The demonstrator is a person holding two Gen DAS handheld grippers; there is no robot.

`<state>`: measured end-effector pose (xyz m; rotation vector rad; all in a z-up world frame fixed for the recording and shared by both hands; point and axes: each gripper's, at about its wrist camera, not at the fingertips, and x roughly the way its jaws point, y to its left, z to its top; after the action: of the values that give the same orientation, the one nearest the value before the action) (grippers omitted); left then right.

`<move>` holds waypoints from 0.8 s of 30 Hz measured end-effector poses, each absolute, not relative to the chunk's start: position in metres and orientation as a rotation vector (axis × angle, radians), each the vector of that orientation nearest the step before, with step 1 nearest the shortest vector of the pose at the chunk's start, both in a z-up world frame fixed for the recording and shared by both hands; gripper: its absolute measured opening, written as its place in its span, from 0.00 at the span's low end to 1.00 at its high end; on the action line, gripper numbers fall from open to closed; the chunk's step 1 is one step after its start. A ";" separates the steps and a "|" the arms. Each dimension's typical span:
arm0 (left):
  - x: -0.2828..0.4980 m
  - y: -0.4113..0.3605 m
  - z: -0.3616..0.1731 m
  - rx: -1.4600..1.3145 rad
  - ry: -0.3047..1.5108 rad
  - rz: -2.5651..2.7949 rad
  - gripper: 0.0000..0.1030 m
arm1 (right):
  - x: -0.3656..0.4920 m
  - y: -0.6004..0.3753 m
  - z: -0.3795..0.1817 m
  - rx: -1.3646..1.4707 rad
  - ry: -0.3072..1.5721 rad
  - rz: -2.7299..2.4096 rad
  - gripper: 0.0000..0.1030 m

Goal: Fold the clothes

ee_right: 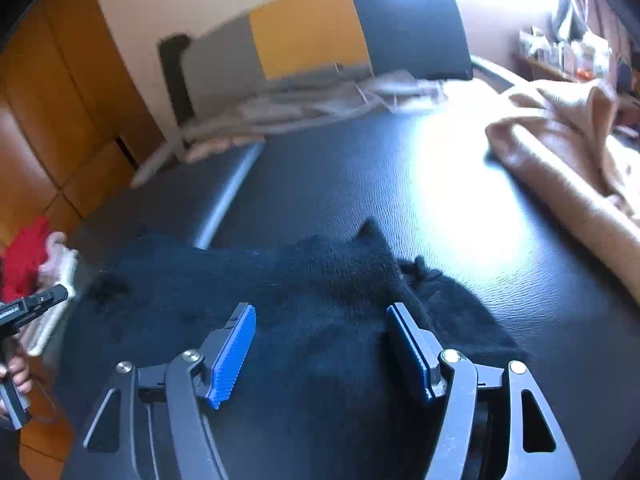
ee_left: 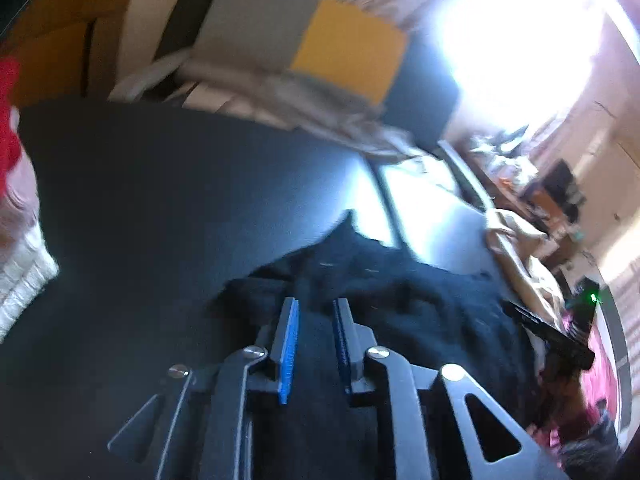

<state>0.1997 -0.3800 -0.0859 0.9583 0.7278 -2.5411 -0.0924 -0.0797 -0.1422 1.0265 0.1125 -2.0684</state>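
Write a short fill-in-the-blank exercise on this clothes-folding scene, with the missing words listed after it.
1. The garment under both grippers is ____ in colour.
2. The table top beneath it is ____.
3. In the right wrist view, the tan garment lies toward the ____ edge of the picture.
4. The right gripper's jaws stand ____ than the left gripper's.

Missing words: black; black; right; wider

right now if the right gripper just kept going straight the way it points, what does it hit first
Most likely the black garment. It lies on the dark table directly ahead of the right gripper, whose fingers stand apart with nothing between them. Depth is hard to judge, but no other thing sits in that line.
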 end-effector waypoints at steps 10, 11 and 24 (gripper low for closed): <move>0.206 -0.321 -0.133 1.096 0.648 -2.515 0.17 | -0.017 -0.034 -0.153 1.016 0.321 -1.970 0.69; 0.209 -0.321 -0.140 1.097 0.659 -2.504 0.17 | -0.014 -0.030 -0.157 1.008 0.335 -1.979 0.69; 0.219 -0.314 -0.155 1.054 0.722 -2.455 0.17 | 0.002 -0.022 -0.173 0.928 0.395 -2.073 0.70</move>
<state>0.2193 -0.3137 -0.1552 1.0544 0.7224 -2.4549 0.0018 -0.0223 -0.1731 0.9283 0.3954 -2.0730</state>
